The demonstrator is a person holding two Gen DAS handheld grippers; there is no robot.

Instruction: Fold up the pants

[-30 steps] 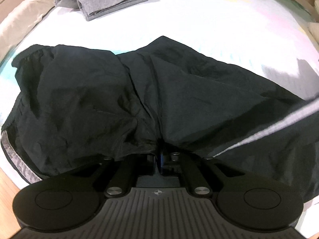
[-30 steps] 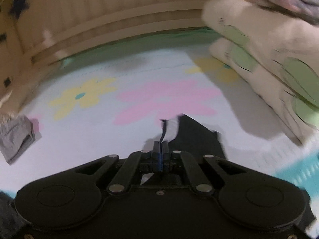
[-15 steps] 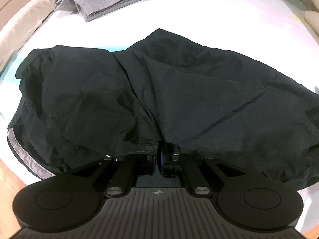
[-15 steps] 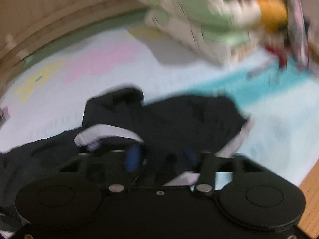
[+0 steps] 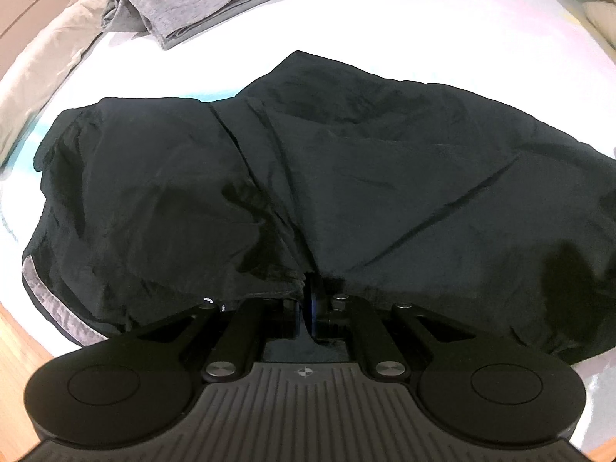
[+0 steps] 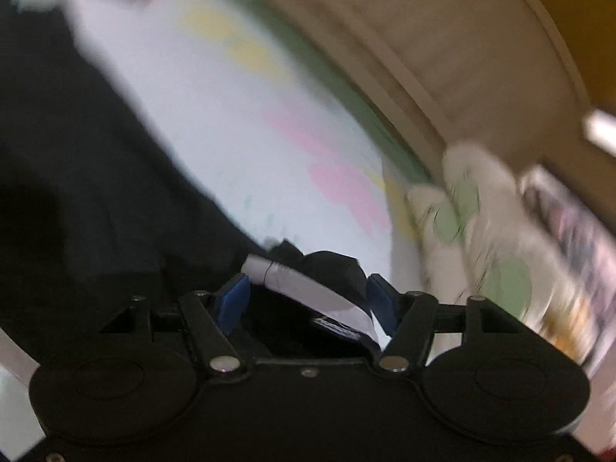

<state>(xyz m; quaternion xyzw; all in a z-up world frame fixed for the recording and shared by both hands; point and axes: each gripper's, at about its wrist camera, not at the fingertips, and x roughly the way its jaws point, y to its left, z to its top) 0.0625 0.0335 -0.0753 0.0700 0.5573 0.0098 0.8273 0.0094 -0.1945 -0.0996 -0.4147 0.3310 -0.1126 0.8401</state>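
The black pants [image 5: 315,177] lie crumpled and spread on the pale flowered bed sheet [image 5: 423,23], with a grey stripe at their left edge. My left gripper [image 5: 308,308] is shut on the pants' near edge, at the crotch seam. In the blurred right wrist view the pants [image 6: 77,177] fill the left side. My right gripper [image 6: 308,292] is open, its blue pads apart. A fold of black cloth with a white band [image 6: 308,285] lies loose between the fingers.
A folded grey garment [image 5: 184,0] lies at the back left of the bed, beside a beige pillow [image 5: 42,73]. A white bedding pile with green dots [image 6: 489,238] sits at the right. The wooden bed frame [image 6: 462,57] curves behind.
My right gripper has opened and let go of the pants' end, laying it down on the bed. It has swung round. The left gripper stays shut on the pants.
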